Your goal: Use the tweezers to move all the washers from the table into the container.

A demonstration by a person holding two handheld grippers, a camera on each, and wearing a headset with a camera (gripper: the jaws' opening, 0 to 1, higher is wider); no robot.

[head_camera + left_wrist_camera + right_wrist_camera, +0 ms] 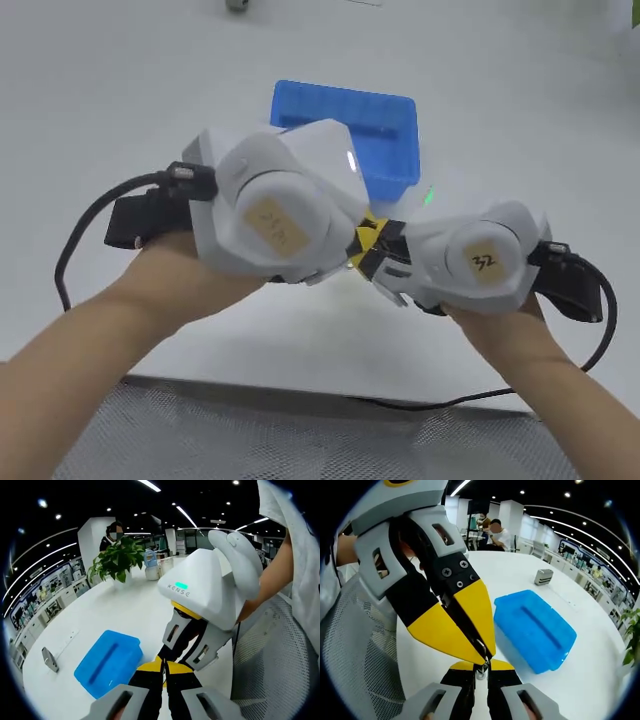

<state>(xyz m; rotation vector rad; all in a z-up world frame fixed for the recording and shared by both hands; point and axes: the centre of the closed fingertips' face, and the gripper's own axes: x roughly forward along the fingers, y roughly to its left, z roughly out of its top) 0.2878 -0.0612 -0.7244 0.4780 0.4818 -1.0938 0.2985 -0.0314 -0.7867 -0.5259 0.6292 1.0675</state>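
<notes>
My left gripper point(368, 240) and right gripper point(380, 258) meet tip to tip above the white table, both with their yellow-tipped jaws closed. In the left gripper view my own gripper point(162, 669) is shut, and the right gripper's fingertips point(169, 652) come down onto it from above. In the right gripper view my own gripper point(481, 667) is shut, with the left gripper's yellow fingertips point(470, 625) touching it. A small grey glint sits where the tips meet; I cannot tell what it is. The blue container point(350, 130) point(107, 662) point(535, 635) lies just beyond them.
A small metal object point(50, 659) point(543, 576) point(237, 4) stands on the white table point(120, 110) far beyond the container. A grey mesh surface point(300, 440) lies along the near table edge. A potted plant point(117, 560) and people are in the background.
</notes>
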